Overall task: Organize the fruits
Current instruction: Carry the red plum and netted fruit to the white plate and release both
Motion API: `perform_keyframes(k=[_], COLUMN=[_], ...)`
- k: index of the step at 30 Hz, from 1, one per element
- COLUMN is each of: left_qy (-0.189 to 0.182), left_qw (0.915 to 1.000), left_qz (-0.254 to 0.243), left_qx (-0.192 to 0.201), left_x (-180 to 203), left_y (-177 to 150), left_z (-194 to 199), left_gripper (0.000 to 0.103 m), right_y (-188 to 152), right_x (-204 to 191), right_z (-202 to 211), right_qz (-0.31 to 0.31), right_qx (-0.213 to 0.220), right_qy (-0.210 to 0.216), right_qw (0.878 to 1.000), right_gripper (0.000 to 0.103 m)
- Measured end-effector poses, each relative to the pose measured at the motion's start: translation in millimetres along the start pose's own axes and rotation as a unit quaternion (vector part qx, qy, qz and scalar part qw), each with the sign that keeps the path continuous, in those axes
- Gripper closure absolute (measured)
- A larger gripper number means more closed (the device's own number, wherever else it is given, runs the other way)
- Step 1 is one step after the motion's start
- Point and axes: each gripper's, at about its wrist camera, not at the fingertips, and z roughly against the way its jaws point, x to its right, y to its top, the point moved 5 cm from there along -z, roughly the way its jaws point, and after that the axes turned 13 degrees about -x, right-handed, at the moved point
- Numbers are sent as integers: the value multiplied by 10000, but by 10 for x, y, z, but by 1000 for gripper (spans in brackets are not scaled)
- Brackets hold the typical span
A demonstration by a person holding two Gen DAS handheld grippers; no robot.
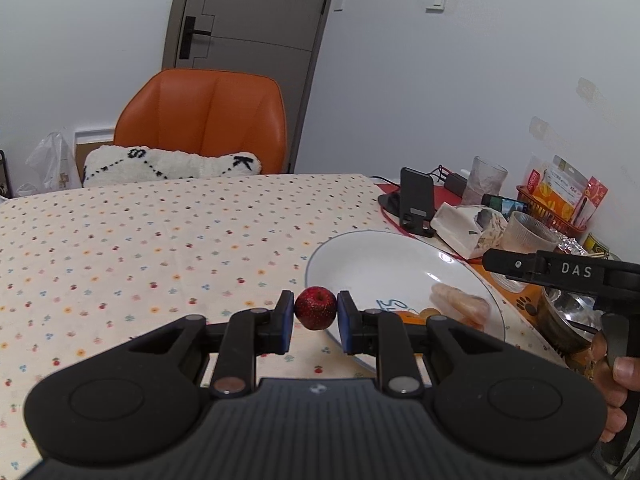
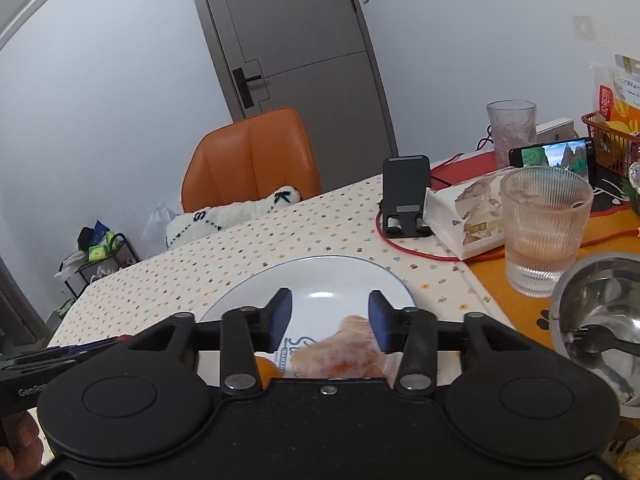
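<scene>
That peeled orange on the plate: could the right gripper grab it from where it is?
Probably yes. The right gripper is open right above the peeled orange on the plate, and nothing lies between them. The left gripper, busy holding a red fruit, stays off to the side.

Black left gripper, blue pads, silver screws; right gripper marked "DAS".

Pale grey-white walls close the room, with a grey door and its black lever handle behind an orange padded chair. A white fluffy cushion with black letters lies on the seat. The tabletop wears a cream cloth dotted with small flowers. A low black wire rack stands on the floor by the wall. The light is soft and even.
</scene>
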Motion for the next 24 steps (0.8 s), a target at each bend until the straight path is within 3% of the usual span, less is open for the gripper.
perform_keyframes(k=[12, 24], left_qy=[-190, 172], left_qw=[9998, 9998], left_qz=[-95, 93], left_qx=[-57, -35], left_x=[237, 37], left_y=[23, -25], left_z=[-166, -16], left_gripper=[80, 43], right_y=[-95, -194], right_x=[105, -50], right_z=[77, 40], right_qz=[-41, 41], right_qx=[-102, -221], right_qy=[35, 161], right_qw=[9999, 9996], right_gripper=[48, 33])
